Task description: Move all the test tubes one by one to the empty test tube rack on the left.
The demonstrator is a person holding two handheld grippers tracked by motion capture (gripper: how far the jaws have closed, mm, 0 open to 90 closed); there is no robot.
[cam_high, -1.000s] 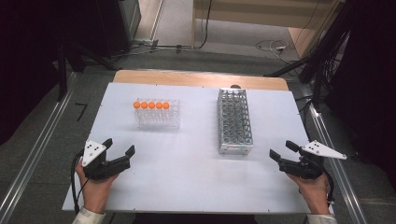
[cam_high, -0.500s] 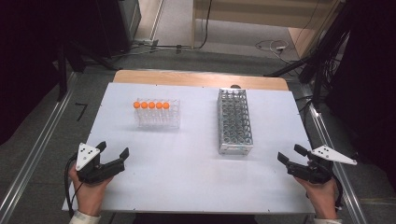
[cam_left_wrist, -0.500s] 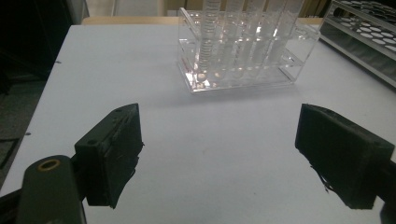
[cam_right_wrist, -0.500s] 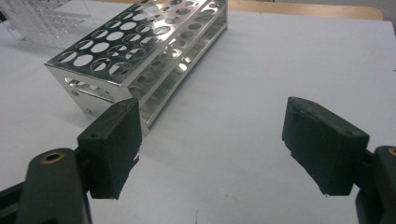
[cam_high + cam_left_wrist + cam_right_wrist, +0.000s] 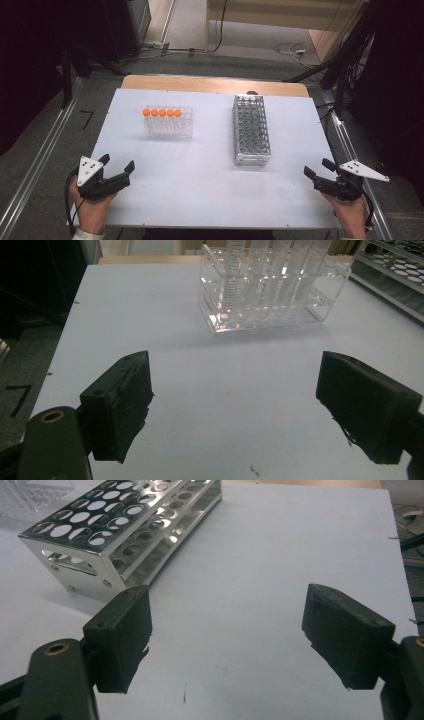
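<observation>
1. Resting at the near corners of the white table (image 5: 210, 200), the left gripper (image 5: 114, 172) and the right gripper (image 5: 317, 172) both stand with jaws spread wide and nothing between the pads; in each gripper view, bare tabletop shows through the gap.

2. Ahead of the left gripper, up the table and a little toward the middle, stands the clear rack (image 5: 168, 124) holding five tubes with orange caps (image 5: 162, 113). In the left gripper view this clear rack (image 5: 270, 295) lies beyond the jaws and slightly right of their centre line, well apart from them.

3. The tubes stand upright in a single row running across the table, so their long axis is vertical; a grip would likely come from above or from the side of a cap.

4. Ahead of the right gripper and off to its inner side lies the metal rack (image 5: 251, 130), its long side running away from the person. Its near end (image 5: 80, 555) shows to the upper left of the right jaws, near but not touching.

5. The left hand seems nearer the tubes, the right nearer the metal rack.

6. Hard to make out: the caps are cut off at the top of the left gripper view, the tube walls blur together, and whether the tubes hold liquid I cannot tell. The metal rack's holes look empty.
</observation>
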